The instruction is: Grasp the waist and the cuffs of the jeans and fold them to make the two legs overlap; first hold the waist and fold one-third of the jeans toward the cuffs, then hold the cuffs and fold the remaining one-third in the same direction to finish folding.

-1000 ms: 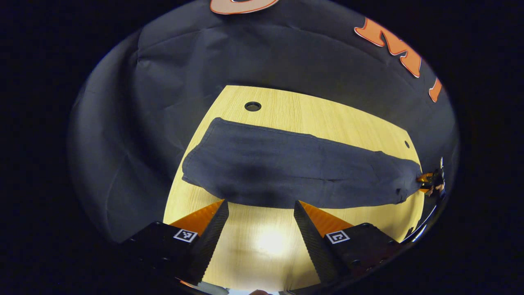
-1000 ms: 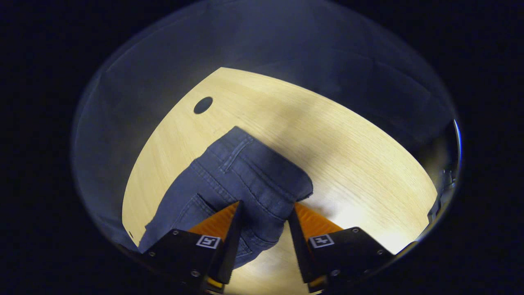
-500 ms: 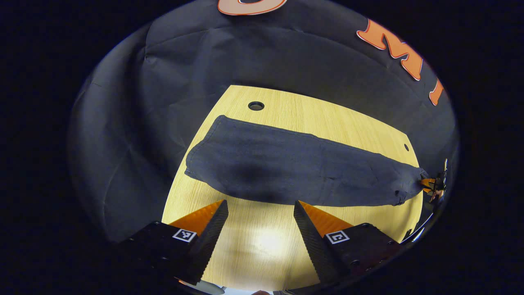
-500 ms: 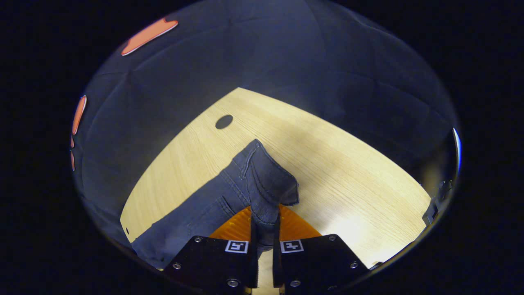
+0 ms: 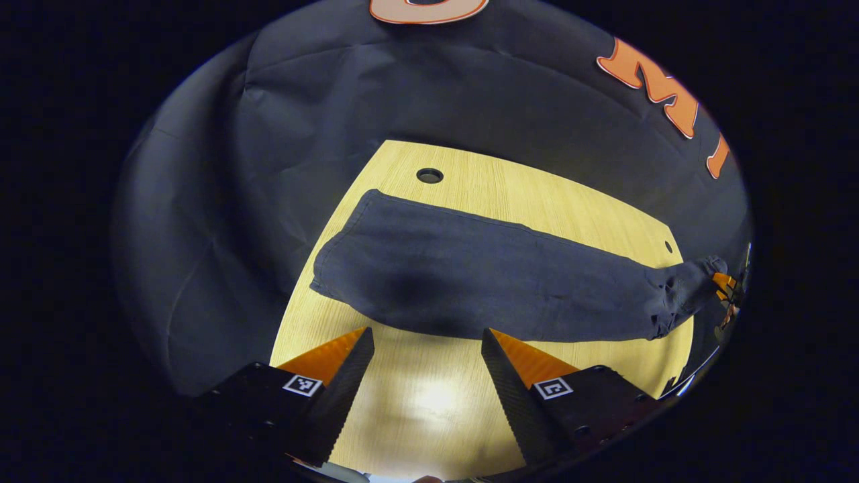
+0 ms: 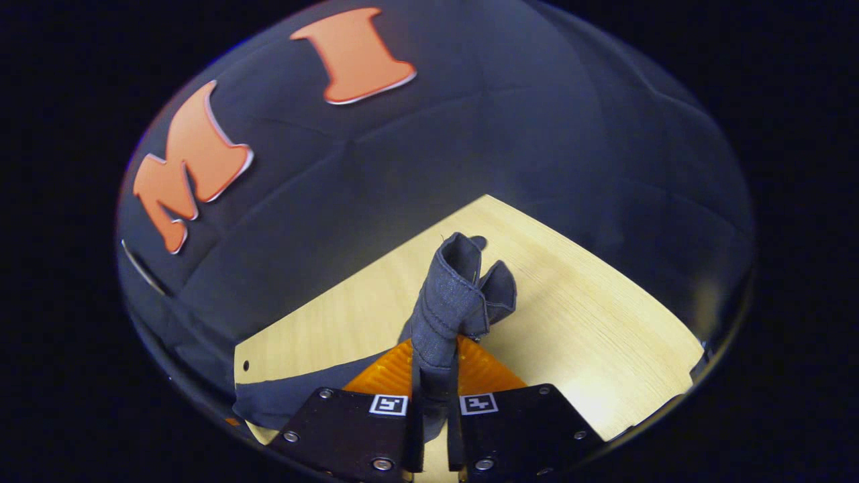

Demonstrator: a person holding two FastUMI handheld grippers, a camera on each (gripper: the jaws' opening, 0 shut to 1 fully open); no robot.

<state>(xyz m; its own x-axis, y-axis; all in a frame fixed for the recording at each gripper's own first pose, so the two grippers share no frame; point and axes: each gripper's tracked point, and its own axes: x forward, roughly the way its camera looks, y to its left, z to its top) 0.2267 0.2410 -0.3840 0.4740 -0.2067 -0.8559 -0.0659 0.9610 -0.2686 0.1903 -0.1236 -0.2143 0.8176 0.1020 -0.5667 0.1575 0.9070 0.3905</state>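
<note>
One pair of dark jeans lies stretched across the light wooden table in the left gripper view, legs overlapped, cuff end at the far left and waist end at the right edge, where the cloth bunches and rises off the table toward the right gripper, seen small there. The right gripper view gives the close side of that: the waistband stands up in a rolled, stitched fold between the right gripper's two fingers, which are pressed together on the denim, with the rest of the jeans trailing off to the near left on the table. The left gripper hangs over bare table just near of the jeans, its two fingers wide apart and touching nothing. Two round holes show in the tabletop along its far edge.
</note>
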